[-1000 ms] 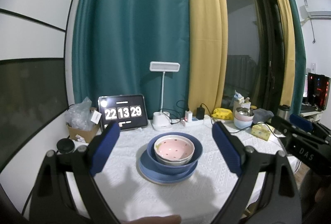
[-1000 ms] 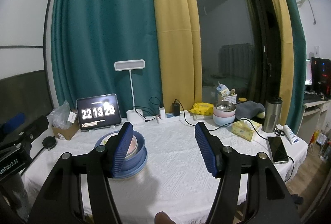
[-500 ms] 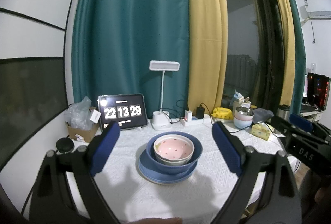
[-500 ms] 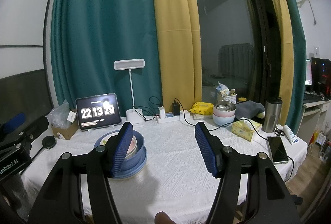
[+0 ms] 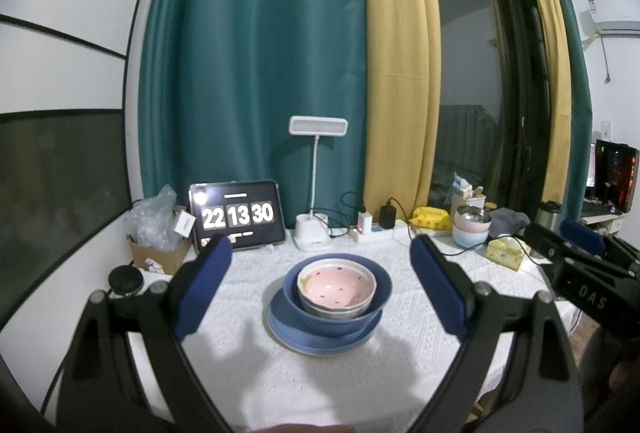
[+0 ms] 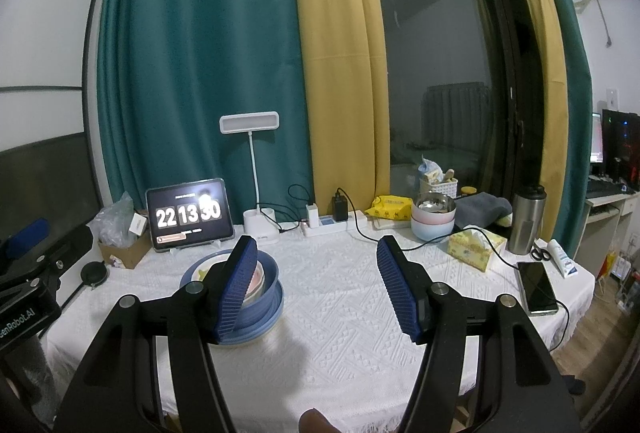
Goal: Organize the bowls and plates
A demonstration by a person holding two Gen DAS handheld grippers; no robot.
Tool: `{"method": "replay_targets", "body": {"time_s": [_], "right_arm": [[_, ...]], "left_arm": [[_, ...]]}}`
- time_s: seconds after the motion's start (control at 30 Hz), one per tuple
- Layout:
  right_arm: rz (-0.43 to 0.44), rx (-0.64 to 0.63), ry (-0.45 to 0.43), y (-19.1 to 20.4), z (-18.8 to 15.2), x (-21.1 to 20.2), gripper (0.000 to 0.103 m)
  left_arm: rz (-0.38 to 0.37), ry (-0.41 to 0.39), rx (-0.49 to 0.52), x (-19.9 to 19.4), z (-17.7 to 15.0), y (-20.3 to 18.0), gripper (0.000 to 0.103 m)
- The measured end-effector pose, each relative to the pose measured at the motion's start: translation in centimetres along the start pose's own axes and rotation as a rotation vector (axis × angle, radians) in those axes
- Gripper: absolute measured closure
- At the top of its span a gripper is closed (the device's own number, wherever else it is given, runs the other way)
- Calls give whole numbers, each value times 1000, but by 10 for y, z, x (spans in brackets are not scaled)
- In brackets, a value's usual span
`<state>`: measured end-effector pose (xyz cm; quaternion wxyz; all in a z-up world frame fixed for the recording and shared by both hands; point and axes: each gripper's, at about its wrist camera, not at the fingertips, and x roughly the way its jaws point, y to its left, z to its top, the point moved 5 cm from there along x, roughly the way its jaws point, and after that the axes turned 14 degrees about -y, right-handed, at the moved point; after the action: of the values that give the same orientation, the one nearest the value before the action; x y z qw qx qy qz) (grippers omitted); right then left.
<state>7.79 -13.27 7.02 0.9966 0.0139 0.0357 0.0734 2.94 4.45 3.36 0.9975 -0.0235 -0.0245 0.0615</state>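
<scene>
On the tabletop, covered with a white patterned cloth, a pink bowl with dark specks sits nested in a paler bowl inside a large dark blue bowl, and that stack rests on a blue plate. The left tool hangs near the viewer with its blue pads spread wide on either side of the stack, touching nothing. The right tool is also spread, with only bare cloth between its pads; in its view the stack lies to the left, partly hidden behind its left pad.

Along the far edge stand a tablet showing a clock, a white desk lamp, a power strip with chargers and, far right, a second stack of pastel bowls with a metal one on top. To the right lie a yellow tissue box, a steel tumbler and a phone. A cardboard box with plastic wrap sits far left.
</scene>
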Motion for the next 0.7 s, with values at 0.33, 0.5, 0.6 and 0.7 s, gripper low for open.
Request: {"method": "replay_targets", "body": {"time_s": [0.33,0.5,0.6,0.7], "right_arm": [[-1,1,2,-3,-1,-1,37],[0,1,2,-2,-1,-1,37],[0,1,2,-2,-1,0,37],[0,1,2,-2,-1,-1,37]], "left_arm": [[4,4,4,2,-6,-2,11],[5,4,4,2,-6,-2,11],[5,4,4,2,-5,-2,11],[5,4,4,2,-5,-2,11]]}}
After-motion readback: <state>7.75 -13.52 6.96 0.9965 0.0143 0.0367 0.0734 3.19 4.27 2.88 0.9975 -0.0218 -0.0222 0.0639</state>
